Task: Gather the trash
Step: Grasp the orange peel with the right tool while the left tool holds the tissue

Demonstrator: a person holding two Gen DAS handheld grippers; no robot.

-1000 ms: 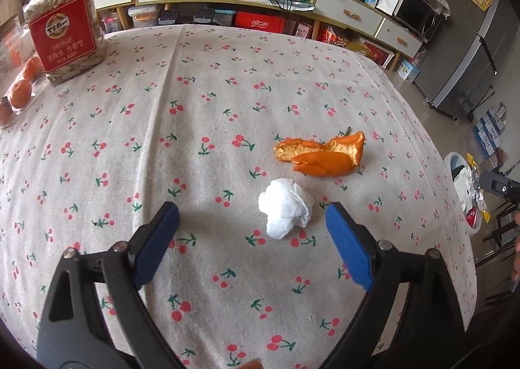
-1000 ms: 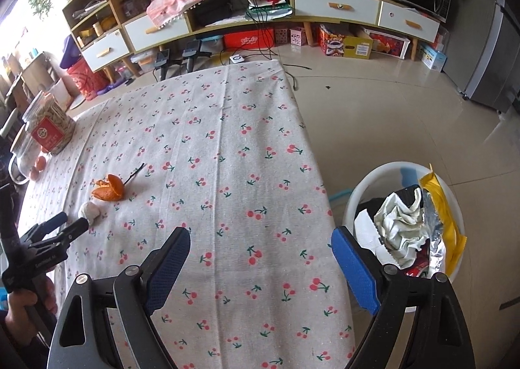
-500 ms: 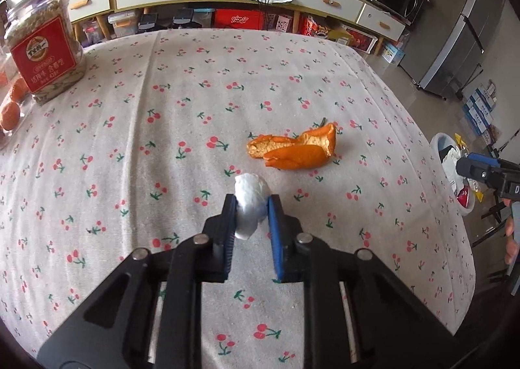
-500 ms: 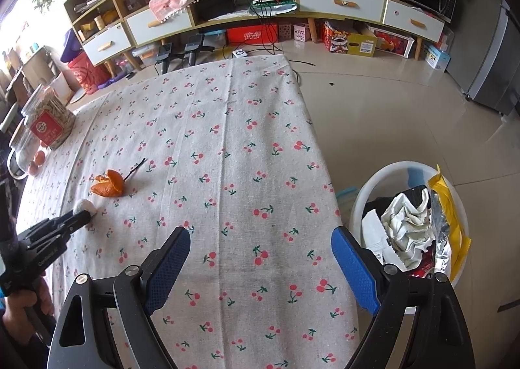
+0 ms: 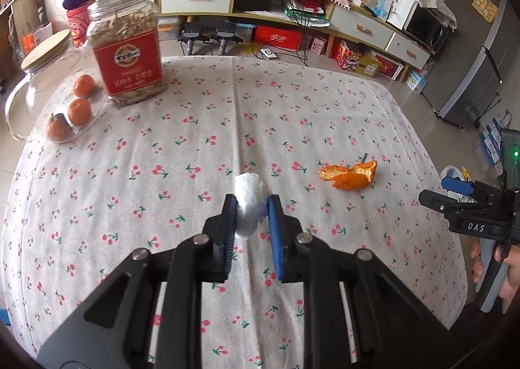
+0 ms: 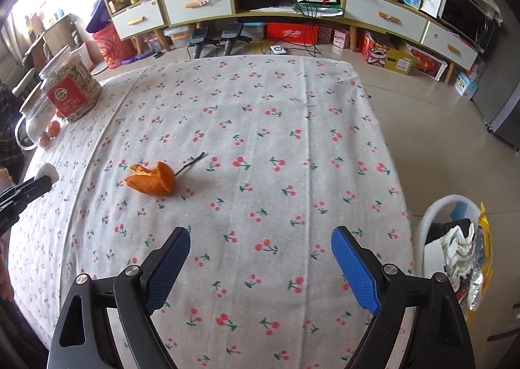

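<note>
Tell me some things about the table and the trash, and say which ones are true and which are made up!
1. The left tool is squeezing a crumpled white paper tissue ball. True.
2. The right tool is holding the orange peel. False: it is open and holds nothing; the curled orange peel lies on the cherry-print tablecloth.
3. The white round trash bin stands on the table. False: it stands on the floor beside it.
4. The clear seed jar with a red label stands upright. True.
</note>
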